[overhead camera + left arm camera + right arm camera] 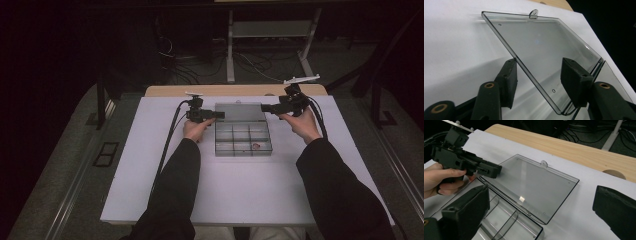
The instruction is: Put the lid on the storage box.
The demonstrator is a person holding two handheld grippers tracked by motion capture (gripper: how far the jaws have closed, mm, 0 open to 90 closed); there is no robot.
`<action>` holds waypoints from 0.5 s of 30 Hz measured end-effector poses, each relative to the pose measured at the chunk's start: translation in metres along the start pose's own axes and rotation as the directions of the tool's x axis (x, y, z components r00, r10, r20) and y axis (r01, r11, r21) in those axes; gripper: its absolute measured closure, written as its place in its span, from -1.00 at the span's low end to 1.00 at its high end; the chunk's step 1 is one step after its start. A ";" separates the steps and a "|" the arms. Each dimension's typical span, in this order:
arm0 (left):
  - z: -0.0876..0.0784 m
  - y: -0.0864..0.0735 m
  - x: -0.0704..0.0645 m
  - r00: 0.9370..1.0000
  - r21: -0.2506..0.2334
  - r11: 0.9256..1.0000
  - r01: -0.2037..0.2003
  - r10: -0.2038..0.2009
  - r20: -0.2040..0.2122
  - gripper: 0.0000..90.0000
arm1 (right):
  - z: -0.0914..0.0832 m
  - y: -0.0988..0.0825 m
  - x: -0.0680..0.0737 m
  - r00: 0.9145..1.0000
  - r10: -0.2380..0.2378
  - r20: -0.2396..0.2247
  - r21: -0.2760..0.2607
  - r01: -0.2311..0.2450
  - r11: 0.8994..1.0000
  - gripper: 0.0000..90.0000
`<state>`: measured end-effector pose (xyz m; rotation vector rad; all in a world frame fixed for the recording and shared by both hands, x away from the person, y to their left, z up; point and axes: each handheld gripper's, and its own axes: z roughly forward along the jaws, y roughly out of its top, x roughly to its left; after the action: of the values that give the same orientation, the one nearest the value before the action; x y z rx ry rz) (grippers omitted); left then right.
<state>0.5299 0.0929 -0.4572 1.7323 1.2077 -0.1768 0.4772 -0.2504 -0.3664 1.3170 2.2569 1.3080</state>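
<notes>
The left gripper (539,82), jaws apart, straddles the side edge of the open clear lid (544,47) lying flat behind the compartment box (243,139); the right gripper (270,108) hangs open, farther off.

- Small reddish item (256,146) in the box's (243,148) front right compartment, too small to identify.
- In the right gripper view, box (506,225) cut off at the bottom edge, near compartments hidden behind a black jaw.
- In the left gripper view, lid's (541,47) lower corner cut by the bottom edge, part of its right side hidden behind a jaw.
- Left gripper (212,115) beside the lid (240,111) in the high view, jaw gap too small to judge there.
- Person's arms cut off at the bottom, below the box.
</notes>
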 end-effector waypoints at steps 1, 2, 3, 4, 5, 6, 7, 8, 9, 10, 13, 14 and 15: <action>0.000 0.000 0.000 1.000 -0.004 1.000 0.000 0.000 0.000 0.08 | 0.000 0.000 0.000 1.000 0.004 0.002 0.000 -0.004 1.000 -0.99; -0.001 0.000 0.000 1.000 -0.008 1.000 -0.003 0.003 -0.002 0.10 | 0.000 0.000 -0.001 1.000 0.003 0.002 0.001 -0.003 1.000 -0.99; -0.002 0.001 0.000 1.000 -0.014 1.000 -0.016 0.016 -0.004 0.14 | 0.001 0.000 -0.001 1.000 0.008 0.004 0.003 -0.008 1.000 -0.99; -0.003 0.001 -0.001 1.000 -0.028 0.999 -0.022 0.021 -0.007 0.18 | 0.001 0.000 -0.002 1.000 0.012 0.007 0.002 -0.012 1.000 -0.99; -0.004 0.001 -0.002 1.000 -0.039 0.999 -0.026 0.025 -0.010 0.21 | 0.002 0.000 -0.002 1.000 0.008 0.008 0.002 -0.008 1.000 -0.99; -0.005 0.001 -0.002 0.999 -0.047 0.998 -0.030 0.030 -0.012 0.25 | 0.002 0.000 -0.003 1.000 0.013 0.011 0.004 -0.013 1.000 -0.99; -0.006 0.002 -0.002 0.999 -0.052 0.998 -0.035 0.035 -0.011 0.27 | 0.003 0.000 -0.004 1.000 0.013 0.012 0.005 -0.013 1.000 -0.99; -0.007 0.002 -0.002 0.999 -0.058 0.998 -0.037 0.037 -0.011 0.31 | 0.004 0.000 -0.004 1.000 0.016 0.013 0.005 -0.016 1.000 -0.99; -0.008 0.002 -0.002 0.999 -0.067 0.997 -0.036 0.036 -0.009 0.34 | 0.005 0.000 -0.005 1.000 0.017 0.013 0.002 -0.017 1.000 -0.99; -0.008 0.002 -0.003 1.000 -0.082 0.996 -0.030 0.029 -0.007 0.37 | 0.007 0.001 -0.007 1.000 0.021 0.017 0.000 -0.021 1.000 -0.99; -0.010 0.002 -0.004 1.000 -0.101 0.994 -0.028 0.027 -0.004 0.45 | 0.013 0.002 -0.011 0.999 0.045 0.019 -0.006 -0.045 0.999 -0.99; -0.011 0.003 -0.004 0.999 -0.103 0.994 -0.038 0.037 -0.005 0.47 | 0.014 0.002 -0.012 0.999 0.048 0.016 -0.004 -0.048 0.999 -0.99; -0.012 0.003 -0.005 0.999 -0.110 0.993 -0.038 0.038 -0.004 0.49 | 0.017 0.002 -0.013 0.998 0.058 0.014 0.001 -0.058 0.998 -0.99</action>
<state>0.5251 0.0988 -0.4462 1.6582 1.1640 -0.0841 0.4956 -0.2504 -0.3783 1.3974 2.2260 1.3119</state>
